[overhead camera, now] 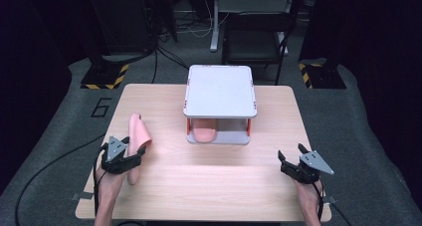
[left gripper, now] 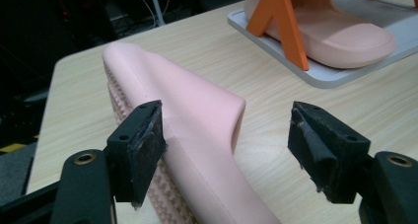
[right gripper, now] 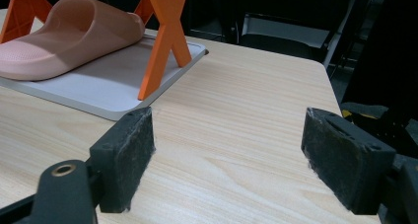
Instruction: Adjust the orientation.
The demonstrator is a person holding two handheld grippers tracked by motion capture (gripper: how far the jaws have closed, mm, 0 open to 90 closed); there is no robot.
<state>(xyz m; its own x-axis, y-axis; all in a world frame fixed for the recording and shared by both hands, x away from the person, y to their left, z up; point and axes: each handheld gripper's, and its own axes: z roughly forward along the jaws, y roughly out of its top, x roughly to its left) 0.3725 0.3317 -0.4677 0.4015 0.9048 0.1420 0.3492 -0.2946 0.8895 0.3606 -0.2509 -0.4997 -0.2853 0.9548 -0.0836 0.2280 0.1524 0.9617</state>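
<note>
One pink slipper (left gripper: 197,120) between left tool (left gripper: 226,150) pads (heel cut off)

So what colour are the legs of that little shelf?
Orange legs, seen best in the right gripper view.

Left tool (overhead camera: 137,155) around a pink slipper (overhead camera: 138,136) on its side, right tool (overhead camera: 290,156) apart, jaws wide.

A single readable mark: a dark numeral 6 (overhead camera: 101,107) on the grey floor mat (overhead camera: 59,131), beyond and to the outer side of the left gripper (overhead camera: 141,151), just off the table's corner. The yellow-and-black hazard stripes (overhead camera: 104,81) farther behind it carry no lettering. No other text, label or brand can be read.
</note>
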